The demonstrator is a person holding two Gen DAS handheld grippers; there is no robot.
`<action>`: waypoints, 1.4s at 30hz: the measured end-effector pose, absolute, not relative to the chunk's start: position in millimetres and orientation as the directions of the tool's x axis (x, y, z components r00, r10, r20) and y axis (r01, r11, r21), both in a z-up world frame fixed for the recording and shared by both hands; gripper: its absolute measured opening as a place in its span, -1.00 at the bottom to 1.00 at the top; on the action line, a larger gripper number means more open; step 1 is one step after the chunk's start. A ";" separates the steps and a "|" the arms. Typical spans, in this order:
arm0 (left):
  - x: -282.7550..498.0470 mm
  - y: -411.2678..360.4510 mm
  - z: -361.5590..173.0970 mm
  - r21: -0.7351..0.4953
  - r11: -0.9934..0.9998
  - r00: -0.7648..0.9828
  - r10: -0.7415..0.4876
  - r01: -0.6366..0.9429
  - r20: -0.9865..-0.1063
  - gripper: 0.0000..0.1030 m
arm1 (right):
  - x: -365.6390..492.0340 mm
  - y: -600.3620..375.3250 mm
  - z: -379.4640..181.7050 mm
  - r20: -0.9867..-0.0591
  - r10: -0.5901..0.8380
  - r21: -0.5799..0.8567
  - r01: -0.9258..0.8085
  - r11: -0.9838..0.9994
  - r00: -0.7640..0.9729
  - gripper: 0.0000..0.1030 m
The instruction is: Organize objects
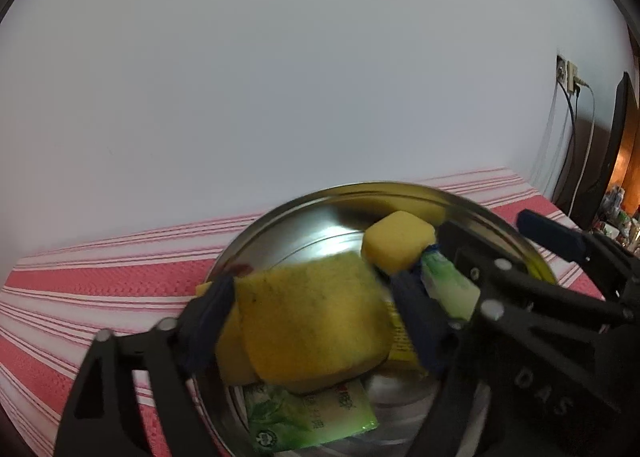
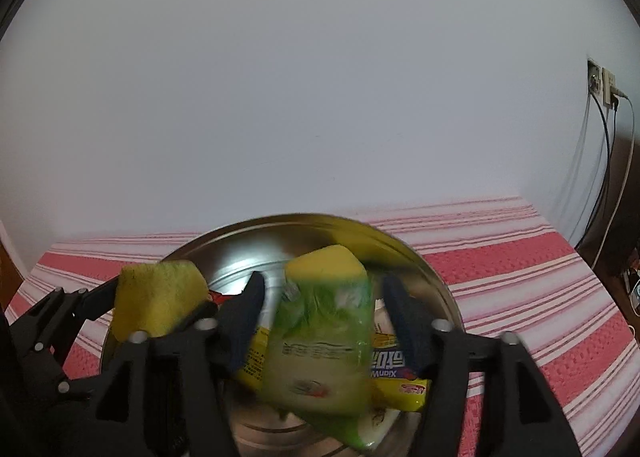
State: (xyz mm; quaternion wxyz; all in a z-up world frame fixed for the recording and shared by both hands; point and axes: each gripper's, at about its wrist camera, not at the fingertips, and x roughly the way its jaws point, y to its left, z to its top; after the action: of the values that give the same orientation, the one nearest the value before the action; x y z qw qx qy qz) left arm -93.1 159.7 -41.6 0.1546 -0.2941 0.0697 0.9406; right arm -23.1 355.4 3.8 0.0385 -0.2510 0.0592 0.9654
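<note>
A steel bowl (image 1: 256,229) (image 2: 224,233) stands on a red-and-white striped cloth. My left gripper (image 1: 312,289) (image 2: 160,297) hovers over the bowl, open, with a bare yellow sponge (image 1: 312,321) (image 2: 156,301) loose between its blue pads. My right gripper (image 2: 323,285) is open too. A yellow sponge in a green wrapper (image 2: 320,345) (image 1: 396,241) sits blurred between its fingers, with a gap on each side. Under them in the bowl lie a green sachet (image 1: 304,417) and a yellow packet with a blue label (image 2: 400,377).
The striped cloth (image 1: 100,281) (image 2: 520,277) covers the table up to a plain white wall. A wall socket (image 2: 600,85) with hanging cables and dark furniture (image 1: 616,161) stand at the right edge.
</note>
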 end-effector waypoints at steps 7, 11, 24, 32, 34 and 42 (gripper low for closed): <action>-88.4 147.2 -40.1 0.017 -0.939 -0.791 0.280 -0.344 -0.544 0.99 | -16.7 364.7 2.4 -0.444 0.060 0.139 -0.135 -0.981 -0.894 0.58; -80.4 159.6 -40.9 0.021 -0.951 -0.815 0.252 -0.308 -0.521 0.99 | -8.2 371.5 3.7 -0.399 0.129 0.122 -0.192 -0.974 -0.908 0.58; -61.9 124.0 -56.4 0.059 -0.982 -0.897 0.141 -0.182 -0.419 0.99 | 17.6 368.1 1.2 -0.251 0.198 0.124 -0.234 -0.964 -0.948 0.58; -47.1 106.0 -62.1 0.090 -0.981 -0.922 0.126 -0.170 -0.365 0.99 | 40.2 333.7 -1.6 -0.169 0.288 0.039 -0.298 -0.954 -0.943 0.60; -45.8 99.1 -62.8 0.060 -0.985 -0.926 0.131 -0.162 -0.354 0.99 | 43.2 326.5 -3.0 -0.159 0.292 0.015 -0.298 -0.954 -0.943 0.60; -34.3 90.3 -58.6 0.051 -0.985 -0.926 0.138 -0.166 -0.351 0.99 | 63.2 316.8 0.1 -0.108 0.327 -0.010 -0.328 -0.945 -0.939 0.60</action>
State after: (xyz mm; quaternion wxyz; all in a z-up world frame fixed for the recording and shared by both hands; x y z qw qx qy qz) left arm -34.3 90.3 -58.6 0.0775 -0.1758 0.0400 0.9806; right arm 63.2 316.8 0.1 0.1663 -0.0540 0.0038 0.9846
